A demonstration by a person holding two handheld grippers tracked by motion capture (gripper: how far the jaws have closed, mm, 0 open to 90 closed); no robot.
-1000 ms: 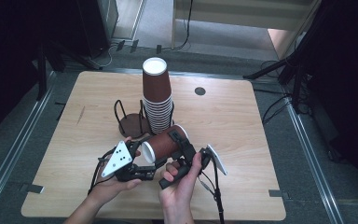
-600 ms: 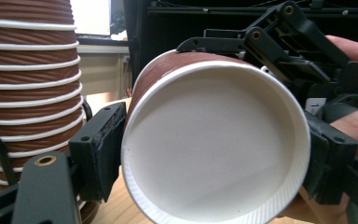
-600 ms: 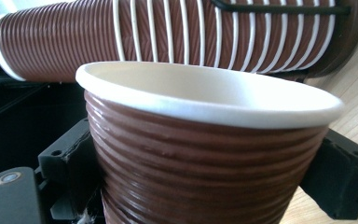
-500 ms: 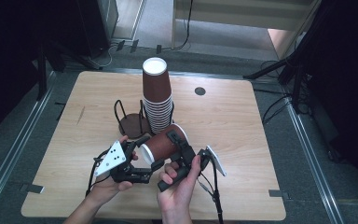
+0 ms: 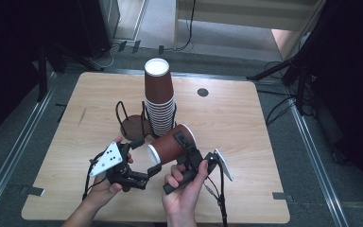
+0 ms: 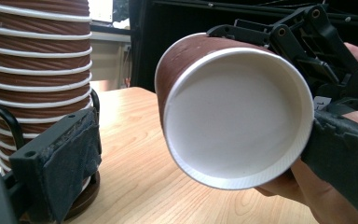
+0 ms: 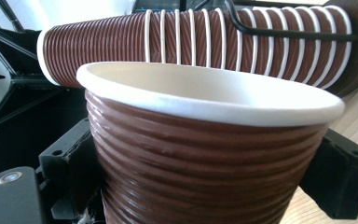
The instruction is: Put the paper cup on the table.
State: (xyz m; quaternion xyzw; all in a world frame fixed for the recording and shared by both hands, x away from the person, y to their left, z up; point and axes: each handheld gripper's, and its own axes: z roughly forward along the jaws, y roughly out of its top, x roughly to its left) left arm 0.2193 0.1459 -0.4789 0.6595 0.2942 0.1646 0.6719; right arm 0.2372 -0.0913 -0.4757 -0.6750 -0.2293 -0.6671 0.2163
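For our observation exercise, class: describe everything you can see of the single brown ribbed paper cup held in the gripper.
The single brown ribbed paper cup has a corrugated brown outer wall, a rolled white rim and a plain white inside, which looks empty. It lies tilted on its side above the wooden table, its open mouth turned toward the left gripper. The right gripper clamps its ribbed wall between black jaws. It sits just in front of the tall stack of matching cups, apart from it.

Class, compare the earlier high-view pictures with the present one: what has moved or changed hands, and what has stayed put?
The left tongs have drawn slightly back toward the person, away from the cup, jaws open. The right tongs stay clamped on that cup, holding it tipped on its side. The stack of cups, the wire holder and the table are unchanged.
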